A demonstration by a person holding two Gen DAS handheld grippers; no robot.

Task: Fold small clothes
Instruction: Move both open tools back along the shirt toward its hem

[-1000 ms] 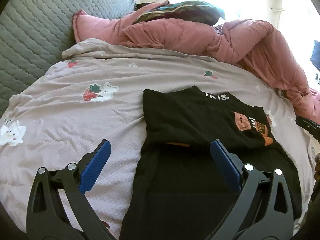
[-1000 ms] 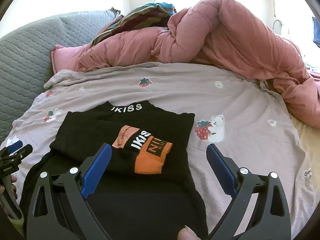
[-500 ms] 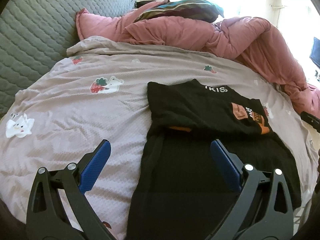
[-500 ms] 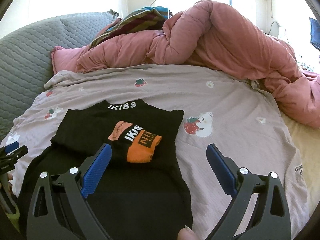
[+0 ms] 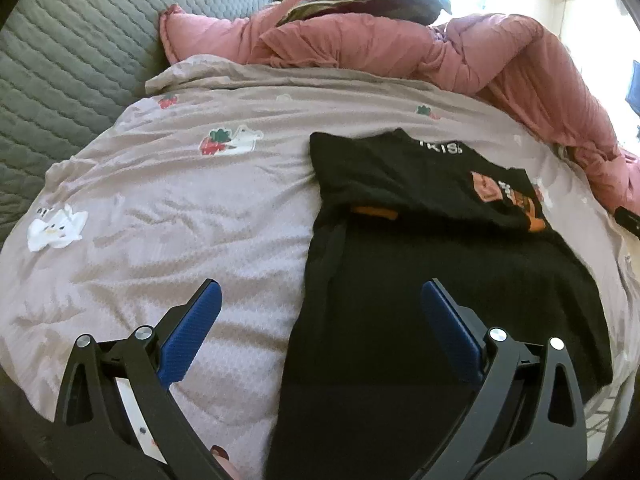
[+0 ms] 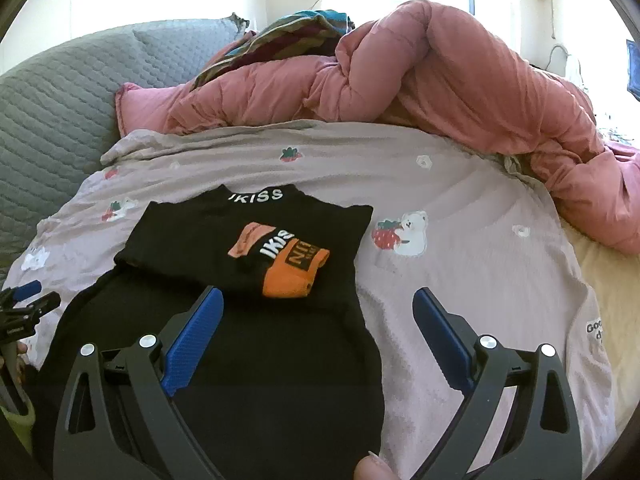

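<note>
Now, with both tools, left (image 5: pixel 318 306) and right (image 6: pixel 316 312), spread apart and empty above the bed (image 6: pixel 460 280), each should pinch one near corner of the black shirt (image 6: pixel 224 360) and lift evenly.

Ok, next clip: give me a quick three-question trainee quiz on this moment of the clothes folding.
1. True or false: the left tool is clamped on the black garment.
2. What is the sleeve with the orange cuff lying on? A) the pink quilt B) the folded upper part of the black garment C) the grey cushion
3. Fill in: the white letters at the collar in the right wrist view end in "___".

Key: 1. False; both tools, the right tool included, are open and hold nothing. 2. B. 3. KISS.
</note>
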